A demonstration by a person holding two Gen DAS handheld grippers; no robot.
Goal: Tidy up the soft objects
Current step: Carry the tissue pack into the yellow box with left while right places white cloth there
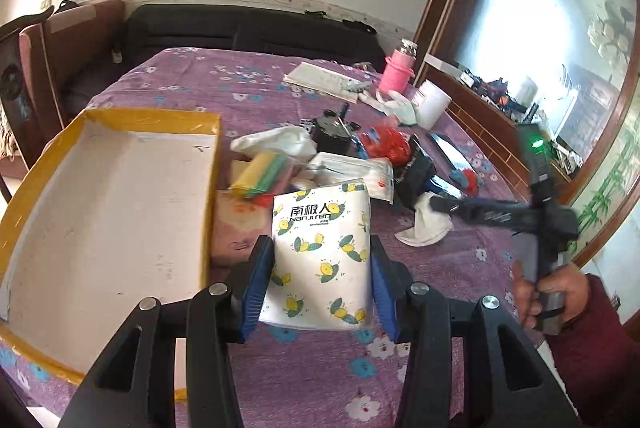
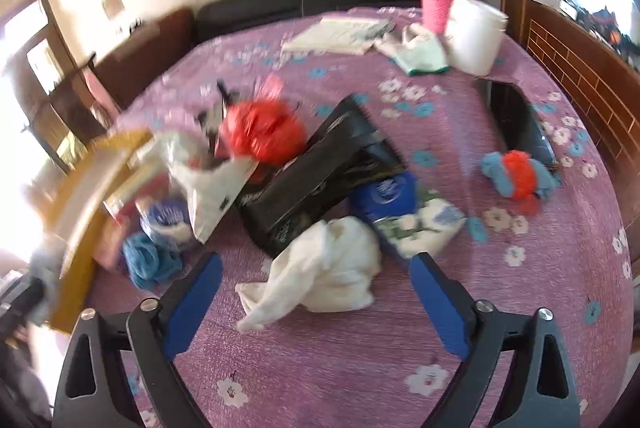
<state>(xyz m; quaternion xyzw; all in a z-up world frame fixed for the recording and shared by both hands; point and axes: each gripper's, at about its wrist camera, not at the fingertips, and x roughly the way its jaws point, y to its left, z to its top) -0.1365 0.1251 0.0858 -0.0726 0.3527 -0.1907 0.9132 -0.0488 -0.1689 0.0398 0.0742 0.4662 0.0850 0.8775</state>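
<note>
white cloth (image 2: 328,268), right gripper (image 2: 316,292) fingers spread

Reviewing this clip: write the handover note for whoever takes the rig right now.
Left tongs: shut on the tissue pack, held beside the yellow-edged box, which shows nothing inside.
Right tongs: open, empty, around the white cloth without gripping it.
Done: nothing boxed yet.
Left: box the pack, then the cloth, the blue-and-red yarn, the blue yarn and the other soft items piled on the purple tablecloth.
</note>
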